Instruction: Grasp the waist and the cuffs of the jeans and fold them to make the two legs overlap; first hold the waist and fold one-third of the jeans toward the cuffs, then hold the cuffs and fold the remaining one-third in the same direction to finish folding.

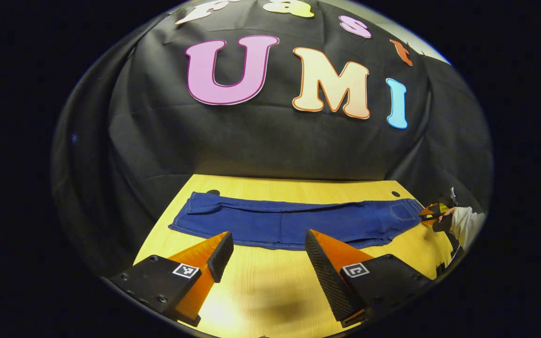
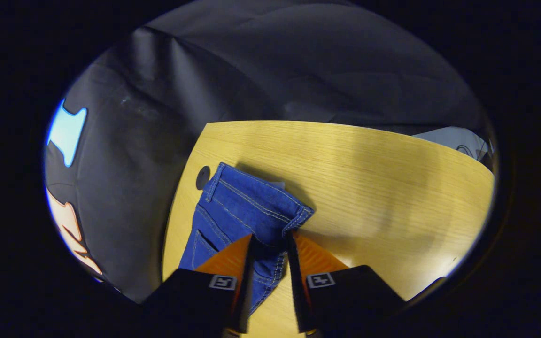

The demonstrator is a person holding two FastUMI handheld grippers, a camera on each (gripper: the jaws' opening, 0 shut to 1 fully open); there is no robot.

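Blue jeans lie flat across the wooden table, legs overlapped, cuffs at the left and waist at the right. My left gripper hovers open just in front of the jeans' near edge, around mid-length, with nothing between its fingers. In the right gripper view, the waist end of the jeans sits slightly raised over its own shadow. My right gripper is closed onto the waistband's near corner, denim pinched between both fingers. The left gripper view shows this right gripper at the waist end, held by a hand.
A white sleeve reaches in from the right. Dark round holes sit in the table's far corners, one beside the waistband. Bare wood stretches beyond the waist. Black cloth hangs behind the table.
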